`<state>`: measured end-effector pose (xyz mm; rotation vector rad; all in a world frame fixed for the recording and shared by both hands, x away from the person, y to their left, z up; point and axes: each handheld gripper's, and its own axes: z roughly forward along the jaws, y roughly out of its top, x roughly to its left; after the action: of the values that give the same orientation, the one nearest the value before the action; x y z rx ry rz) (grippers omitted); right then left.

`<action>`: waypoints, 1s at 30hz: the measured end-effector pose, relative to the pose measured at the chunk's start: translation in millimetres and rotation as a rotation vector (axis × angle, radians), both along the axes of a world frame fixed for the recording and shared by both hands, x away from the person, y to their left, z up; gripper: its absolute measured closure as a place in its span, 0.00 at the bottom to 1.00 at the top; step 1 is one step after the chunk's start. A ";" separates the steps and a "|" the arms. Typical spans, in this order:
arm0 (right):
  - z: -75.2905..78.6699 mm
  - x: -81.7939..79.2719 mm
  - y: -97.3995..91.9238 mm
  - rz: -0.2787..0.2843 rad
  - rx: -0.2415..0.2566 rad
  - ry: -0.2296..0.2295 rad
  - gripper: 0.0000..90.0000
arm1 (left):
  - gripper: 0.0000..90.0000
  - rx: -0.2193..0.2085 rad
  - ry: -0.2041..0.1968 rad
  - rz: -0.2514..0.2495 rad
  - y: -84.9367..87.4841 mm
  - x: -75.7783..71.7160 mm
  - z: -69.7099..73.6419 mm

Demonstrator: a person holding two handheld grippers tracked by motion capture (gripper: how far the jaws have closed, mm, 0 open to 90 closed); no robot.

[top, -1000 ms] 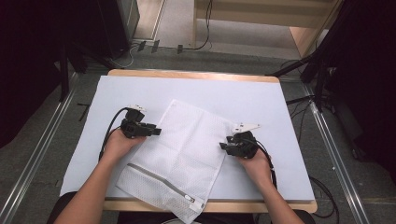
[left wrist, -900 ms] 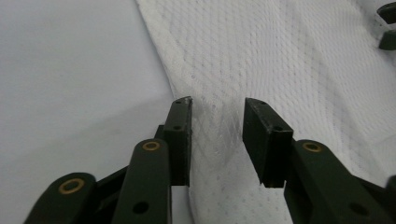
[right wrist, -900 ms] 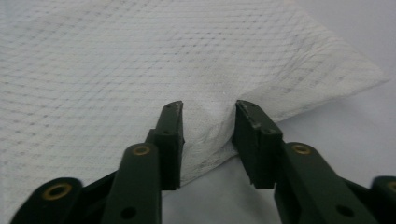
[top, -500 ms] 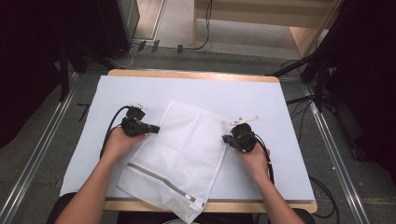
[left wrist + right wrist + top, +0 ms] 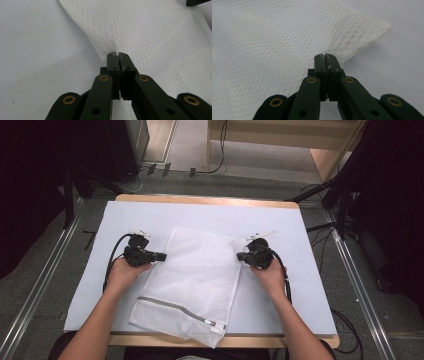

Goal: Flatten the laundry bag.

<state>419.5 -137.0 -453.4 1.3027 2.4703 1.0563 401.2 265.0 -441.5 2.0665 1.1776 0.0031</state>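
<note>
We have the white mesh bag (image 5: 192,280) lying flat on the table (image 5: 300,285), its zipper end (image 5: 180,309) toward us. Our left gripper (image 5: 116,53) is clamped on the bag's left edge and our right gripper (image 5: 324,55) on its right edge, both jaws pinched tight on a thin fold of mesh. The bite looks shallow on each side, so if we lift or pull apart unevenly, the slick net could slip free, or the bag could twist and drag across the table.
</note>
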 end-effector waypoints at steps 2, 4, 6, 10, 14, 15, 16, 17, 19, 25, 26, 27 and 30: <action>1.0 9.0 2.2 0.004 -0.005 -0.001 1.00 | 0.99 -0.023 0.002 0.010 2.8 -1.7 -0.7; -0.2 15.0 2.4 0.011 -0.002 0.001 1.00 | 0.99 -0.031 0.002 0.015 4.1 -2.9 -0.5; -1.3 18.2 2.7 0.011 0.003 0.004 1.00 | 0.99 -0.031 0.000 0.020 4.3 -3.2 -0.5; -2.9 34.7 6.9 0.005 0.003 0.016 1.00 | 0.99 -0.018 -0.016 0.038 4.3 -3.0 -0.6; 0.6 48.2 9.6 -0.004 0.008 0.000 1.00 | 0.99 -0.013 -0.020 0.068 2.6 5.0 -2.7; 1.6 52.0 9.8 -0.009 0.009 -0.005 1.00 | 0.99 -0.008 -0.017 0.075 1.5 9.8 -3.6; 2.0 56.1 9.7 -0.009 0.012 -0.013 1.00 | 0.99 -0.008 -0.017 0.075 1.5 9.8 -3.6; 2.1 60.2 10.0 -0.017 0.016 -0.010 1.00 | 0.99 -0.011 -0.017 0.082 0.4 11.1 -4.1; 1.8 65.0 10.1 -0.012 0.016 -0.004 1.00 | 0.99 -0.006 -0.015 0.082 -0.3 14.3 -3.9; -3.2 80.0 13.7 -0.019 0.005 -0.025 1.00 | 0.99 -0.010 -0.054 0.128 0.7 22.7 -3.4; -3.2 80.0 13.7 -0.019 0.005 -0.025 1.00 | 0.99 -0.016 -0.055 0.143 1.1 24.3 -5.5; -4.7 81.1 13.5 -0.017 0.004 -0.031 1.00 | 0.99 -0.021 -0.043 0.147 1.0 25.6 -8.4; -6.1 81.2 12.8 -0.024 0.007 -0.024 1.00 | 0.99 0.023 -0.035 0.136 -2.3 26.2 -14.6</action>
<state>500.7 -124.2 -459.4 1.3103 2.4293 1.0699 427.4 262.6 -456.1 1.9945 1.2996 0.1182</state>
